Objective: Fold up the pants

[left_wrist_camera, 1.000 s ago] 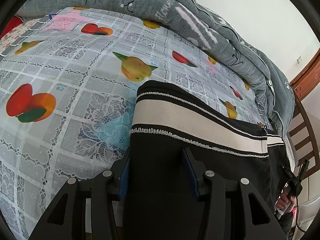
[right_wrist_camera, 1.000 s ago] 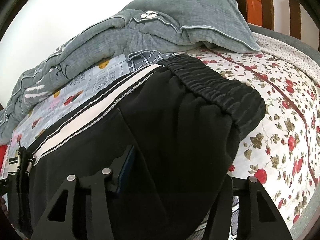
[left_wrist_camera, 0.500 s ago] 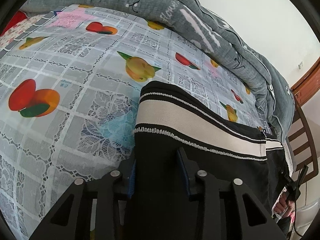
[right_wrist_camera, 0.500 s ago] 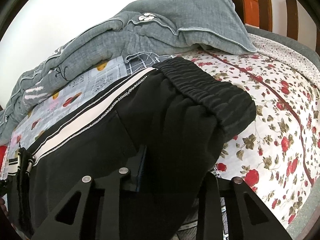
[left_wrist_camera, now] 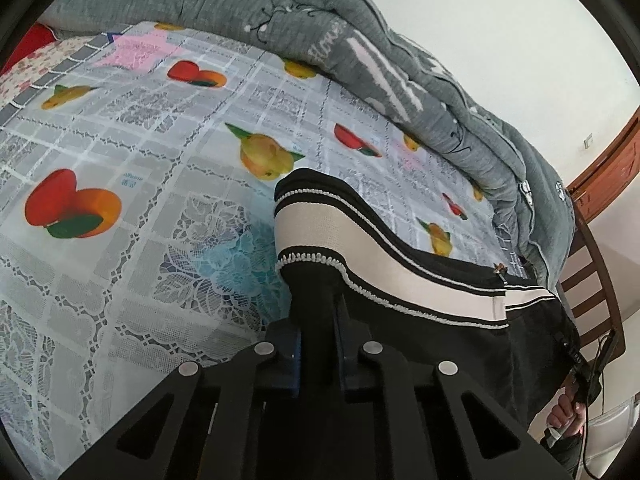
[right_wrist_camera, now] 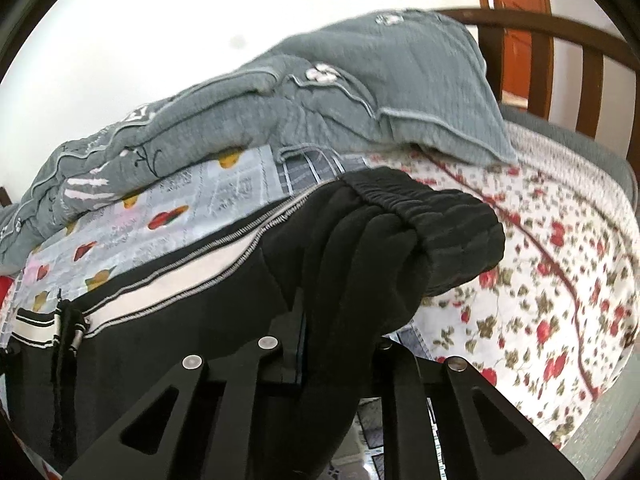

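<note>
Both grippers' jaws have just been closing, and black cloth is now pinched between each pair where a second ago they stood apart around it. The left gripper (left_wrist_camera: 318, 334) clamps the pants (left_wrist_camera: 420, 320) near the hem end; the cloth has bunched and lifted there. The right gripper (right_wrist_camera: 340, 344) clamps the pants just short of the elastic waistband (right_wrist_camera: 420, 208), which is also raised off the bed.

The pants' long axis runs crosswise between the two grippers — hem ahead of the left, waistband ahead of the right, white side stripe (left_wrist_camera: 360, 248) on the far edge. Each hand is nearest its own end, so a fold would likely bring one end toward the other.

They lie on a bed: fruit-print sheet (left_wrist_camera: 140, 168) beyond the left, rose-print cover (right_wrist_camera: 560, 280) right of the right gripper — a grey quilt (right_wrist_camera: 340, 100) heaped beyond, then white wall.
</note>
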{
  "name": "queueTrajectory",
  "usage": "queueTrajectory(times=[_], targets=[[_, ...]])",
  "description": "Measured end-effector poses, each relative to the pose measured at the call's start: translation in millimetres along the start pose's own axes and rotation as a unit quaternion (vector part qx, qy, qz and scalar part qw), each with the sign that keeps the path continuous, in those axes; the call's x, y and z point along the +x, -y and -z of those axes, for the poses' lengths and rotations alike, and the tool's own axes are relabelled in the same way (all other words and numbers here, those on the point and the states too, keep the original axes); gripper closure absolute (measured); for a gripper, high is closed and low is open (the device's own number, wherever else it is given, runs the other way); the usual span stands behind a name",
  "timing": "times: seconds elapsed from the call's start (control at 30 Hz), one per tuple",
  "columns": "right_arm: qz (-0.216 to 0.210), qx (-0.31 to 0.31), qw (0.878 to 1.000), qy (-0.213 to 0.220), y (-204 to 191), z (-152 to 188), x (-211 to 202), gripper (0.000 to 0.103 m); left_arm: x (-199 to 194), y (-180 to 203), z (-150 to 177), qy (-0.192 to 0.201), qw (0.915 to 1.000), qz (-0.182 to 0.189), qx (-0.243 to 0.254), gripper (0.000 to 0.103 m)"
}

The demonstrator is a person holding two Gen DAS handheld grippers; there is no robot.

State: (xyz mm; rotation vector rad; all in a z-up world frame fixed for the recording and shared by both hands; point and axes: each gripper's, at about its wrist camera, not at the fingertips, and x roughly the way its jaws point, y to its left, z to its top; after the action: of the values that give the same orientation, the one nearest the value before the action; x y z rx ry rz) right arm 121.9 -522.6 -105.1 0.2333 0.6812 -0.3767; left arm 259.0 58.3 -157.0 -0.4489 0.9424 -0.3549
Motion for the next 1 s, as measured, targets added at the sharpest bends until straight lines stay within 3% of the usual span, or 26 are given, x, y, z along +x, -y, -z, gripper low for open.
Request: queueTrajectory(times=[0.53, 1.0], targets=[[-0.024, -0.053, 0.997, 0.059, -67.8, -27.0, -48.1, 0.091, -35.1, -20.5, -6.7, 0.038, 0.9988, 0.024, -0.020, 0.093], [-0.106, -0.087, 0.989, 0.060, -162.5, -25.4, -21.0, 0.091, -76.1, -92.9, -50.9, 0.087, 0.9940, -0.051, -0.043, 0.093]])
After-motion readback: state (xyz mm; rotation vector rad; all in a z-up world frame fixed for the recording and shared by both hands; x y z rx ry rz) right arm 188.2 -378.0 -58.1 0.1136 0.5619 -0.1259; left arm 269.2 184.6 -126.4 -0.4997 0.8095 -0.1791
